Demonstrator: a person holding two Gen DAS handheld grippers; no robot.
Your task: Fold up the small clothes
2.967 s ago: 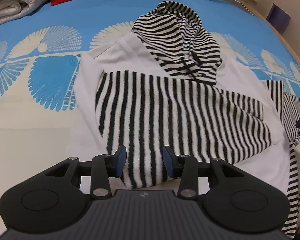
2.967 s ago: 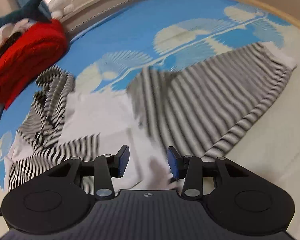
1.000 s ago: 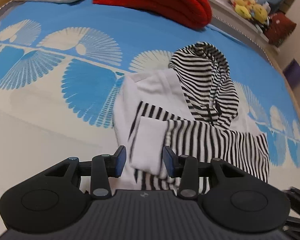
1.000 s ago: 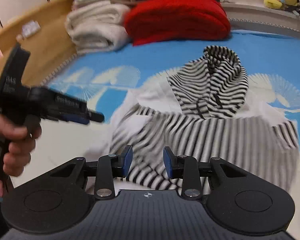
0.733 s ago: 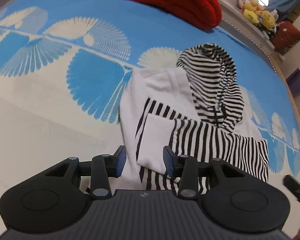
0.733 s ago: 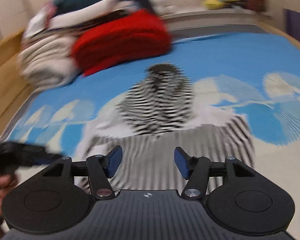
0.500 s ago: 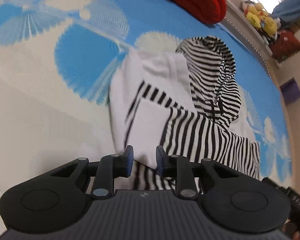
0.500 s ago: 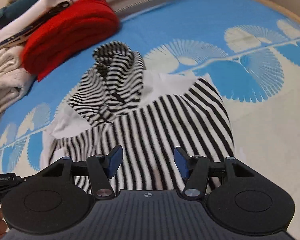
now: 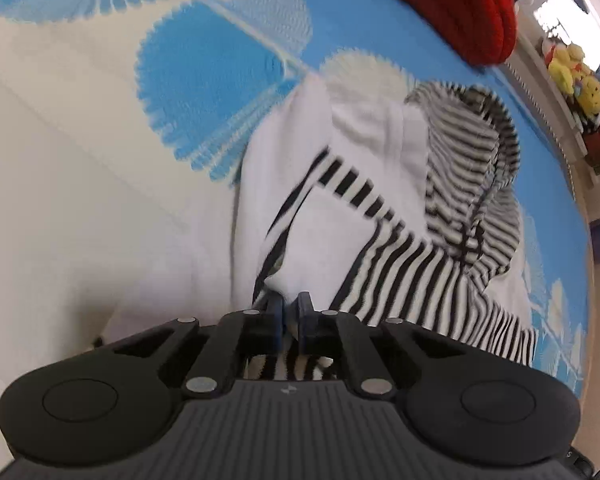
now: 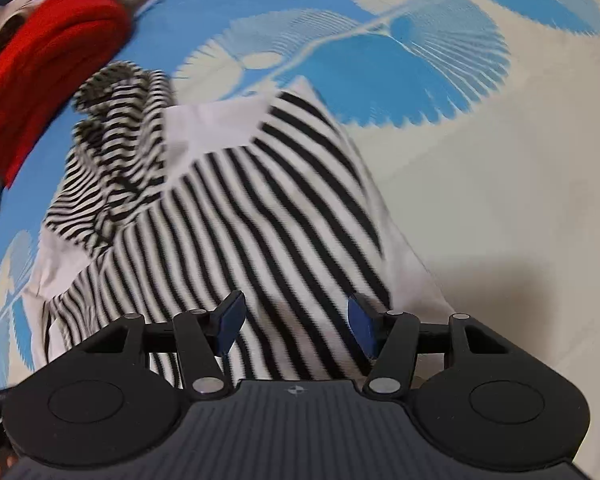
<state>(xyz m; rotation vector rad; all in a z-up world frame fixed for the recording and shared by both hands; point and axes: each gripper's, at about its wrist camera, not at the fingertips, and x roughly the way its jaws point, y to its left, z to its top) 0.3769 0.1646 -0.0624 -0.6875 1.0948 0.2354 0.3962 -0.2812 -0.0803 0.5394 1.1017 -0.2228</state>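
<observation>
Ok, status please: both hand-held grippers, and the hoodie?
Left hand-held gripper just closed, pinching hoodie hem. Right hand-held gripper open over the striped front. Nothing in the way.

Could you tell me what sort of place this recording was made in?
Most likely a bedroom: the striped hoodie lies on a bed with a blue-and-cream patterned cover, a folded red blanket sits at its far end, and plush toys line a ledge beside it.
</observation>
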